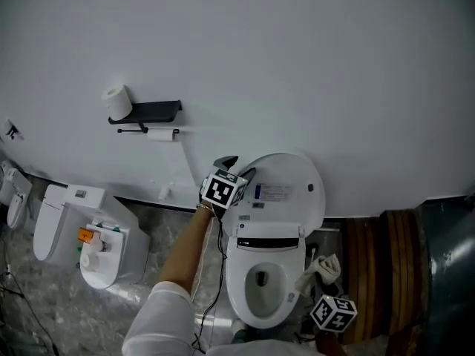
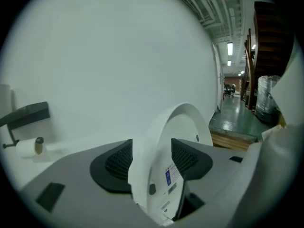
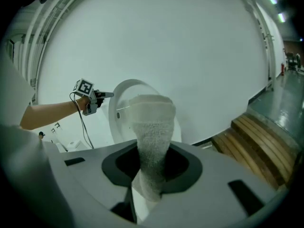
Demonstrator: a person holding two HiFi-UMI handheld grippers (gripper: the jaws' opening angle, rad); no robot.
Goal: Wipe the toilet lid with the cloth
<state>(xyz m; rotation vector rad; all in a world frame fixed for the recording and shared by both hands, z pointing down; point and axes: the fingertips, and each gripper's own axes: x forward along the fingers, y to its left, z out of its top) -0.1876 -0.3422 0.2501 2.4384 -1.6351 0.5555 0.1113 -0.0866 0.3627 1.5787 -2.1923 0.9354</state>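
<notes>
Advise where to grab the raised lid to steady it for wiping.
Take the lid by its upper left rim, coming in from the left with the jaws straddling the edge. It stands upright, so only the thin rim offers two opposed faces, and the broad face should stay free for the cloth. The left gripper sits there, jaws open around the rim.

toilet lid [image 1: 286, 188] white, small blue label | cloth [image 3: 151, 137] off-white, nubbly | left gripper [image 2: 153, 161] grey body, black meshed pads [image 2: 116, 163] | right gripper [image 3: 152, 163] same grey and black | cubes [image 1: 221, 190] black-and-white squares | shelf [image 1: 152, 112] far left, black | steps [image 1: 375, 273] right, brown wood | floor [image 1: 44, 302] mottled grey
</notes>
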